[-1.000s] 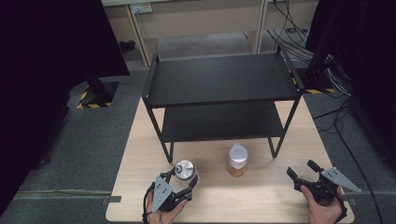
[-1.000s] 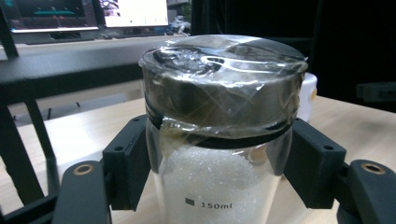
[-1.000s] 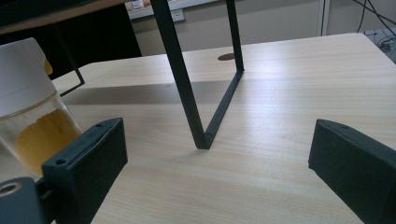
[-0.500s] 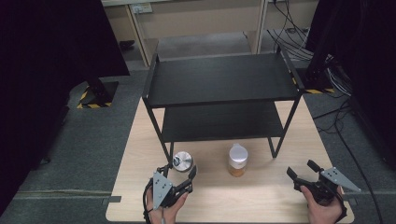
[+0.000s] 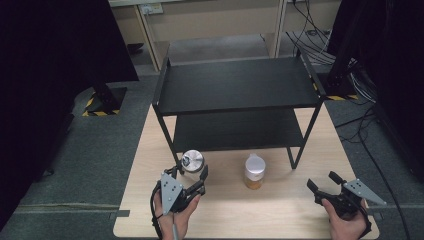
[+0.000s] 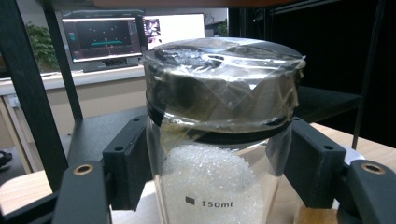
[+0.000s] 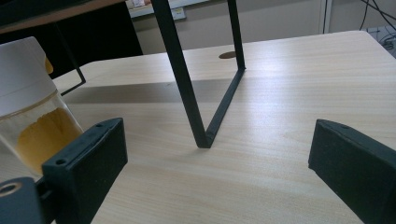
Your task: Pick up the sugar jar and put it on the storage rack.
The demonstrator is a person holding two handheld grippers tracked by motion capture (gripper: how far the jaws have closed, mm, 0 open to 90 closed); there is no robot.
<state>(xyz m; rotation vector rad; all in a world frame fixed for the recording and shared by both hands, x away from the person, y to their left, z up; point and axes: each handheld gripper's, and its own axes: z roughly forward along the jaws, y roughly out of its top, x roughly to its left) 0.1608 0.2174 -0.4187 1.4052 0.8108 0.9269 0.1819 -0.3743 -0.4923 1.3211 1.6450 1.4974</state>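
So in the high view, lower left of centre, the left hand-held gripper [image 5: 192, 169] has its jaws pinched on a glass jar [image 5: 192, 161] with a shiny lid. The jar sits right in front of the black shelf rack [image 5: 235, 85], close to the rack's front left leg. The left gripper view gives the close-up: the jar [image 6: 219, 140] takes up the middle of the frame, lid wrapped in clear tape or film, white grainy stuff inside, and a "150ml" mark low on the glass. Both black pads press on the glass just under the lid, one on each side. Monitors glow in the upper left background.

Moving right, near the middle of the bench [image 5: 280, 215] stands a second jar [image 5: 254, 171] with a white cap and something yellow inside, standing on its own, well apart from both grippers.

Lower right of the high view, the right hand-held gripper [image 5: 322, 181] is spread wide with nothing between the jaws. In the right gripper view the yellow jar [image 7: 28, 112] shows at the left edge, and a rack leg [image 7: 187, 88] meets the bench in the centre.
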